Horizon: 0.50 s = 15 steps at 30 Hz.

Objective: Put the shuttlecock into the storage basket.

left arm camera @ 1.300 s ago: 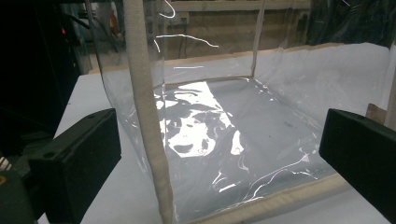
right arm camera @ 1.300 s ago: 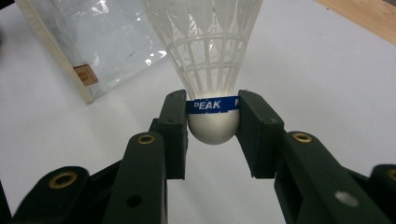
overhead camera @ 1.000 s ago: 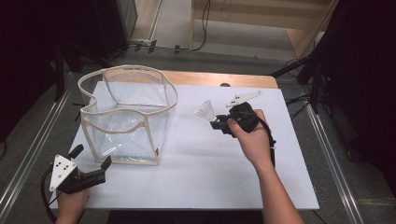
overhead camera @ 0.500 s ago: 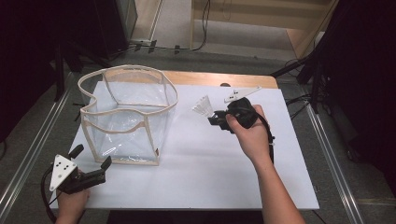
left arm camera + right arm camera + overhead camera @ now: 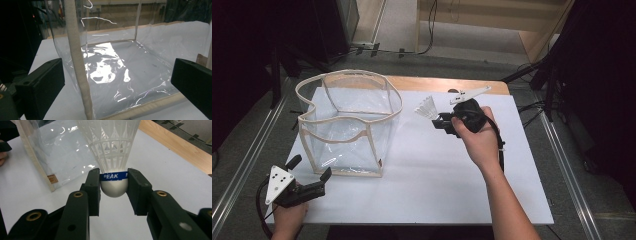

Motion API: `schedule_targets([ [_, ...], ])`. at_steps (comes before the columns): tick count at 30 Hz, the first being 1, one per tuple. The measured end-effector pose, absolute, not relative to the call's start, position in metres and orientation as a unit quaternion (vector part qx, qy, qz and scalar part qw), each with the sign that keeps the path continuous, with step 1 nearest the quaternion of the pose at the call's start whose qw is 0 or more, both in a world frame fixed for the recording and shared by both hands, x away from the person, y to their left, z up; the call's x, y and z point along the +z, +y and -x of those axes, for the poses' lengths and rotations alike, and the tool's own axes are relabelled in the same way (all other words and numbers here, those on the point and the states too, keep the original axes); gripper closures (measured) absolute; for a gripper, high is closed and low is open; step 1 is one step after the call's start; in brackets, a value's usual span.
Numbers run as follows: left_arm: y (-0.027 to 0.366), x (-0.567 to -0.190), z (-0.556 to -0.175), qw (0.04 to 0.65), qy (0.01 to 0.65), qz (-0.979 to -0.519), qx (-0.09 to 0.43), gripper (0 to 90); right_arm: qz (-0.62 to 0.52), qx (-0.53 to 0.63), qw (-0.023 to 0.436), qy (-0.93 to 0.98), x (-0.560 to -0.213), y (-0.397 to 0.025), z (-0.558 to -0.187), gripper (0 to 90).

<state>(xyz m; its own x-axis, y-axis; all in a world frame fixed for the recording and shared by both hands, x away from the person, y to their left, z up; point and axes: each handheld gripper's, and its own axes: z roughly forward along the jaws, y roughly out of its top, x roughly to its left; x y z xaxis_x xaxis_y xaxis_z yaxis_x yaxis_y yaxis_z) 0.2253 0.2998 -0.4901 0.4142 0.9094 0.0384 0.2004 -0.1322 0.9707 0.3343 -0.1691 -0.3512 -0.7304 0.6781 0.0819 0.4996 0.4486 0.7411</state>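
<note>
Two grippers are in our hands at a white table; from the high view we see our left gripper low at the near left corner, just in front of a clear bag with cream trim, and our right gripper raised over the far middle of the table, a white shuttlecock at its tip; the shuttlecock is just right of the bag's rim, apart from it.

That view is too small to show how the shuttlecock is held; the right gripper view does: the two black jaws press on either side of the shuttlecock's rounded white cork, at a blue band printed PEAK, so the right gripper has closed firmly on it; the plastic skirt fans up and away from the jaws; the bag stands beyond to the left, a small tan tag at its lower corner.

The left gripper view shows what the others cannot: the bag's glossy, crinkled floor seen through its near wall, one cream corner seam running upright close before the camera; the left gripper's jaws stand wide apart and hold nothing, the bag's near wall between them.
</note>
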Motion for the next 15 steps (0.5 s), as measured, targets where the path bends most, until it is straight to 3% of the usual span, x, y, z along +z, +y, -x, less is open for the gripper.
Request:
schedule_targets([
  [15,0.300,-0.490,-0.225,0.511,0.415,-0.669,0.346,0.0,-0.338,0.402,0.123,0.842,-0.342,-0.158,-0.337,62.2],
])
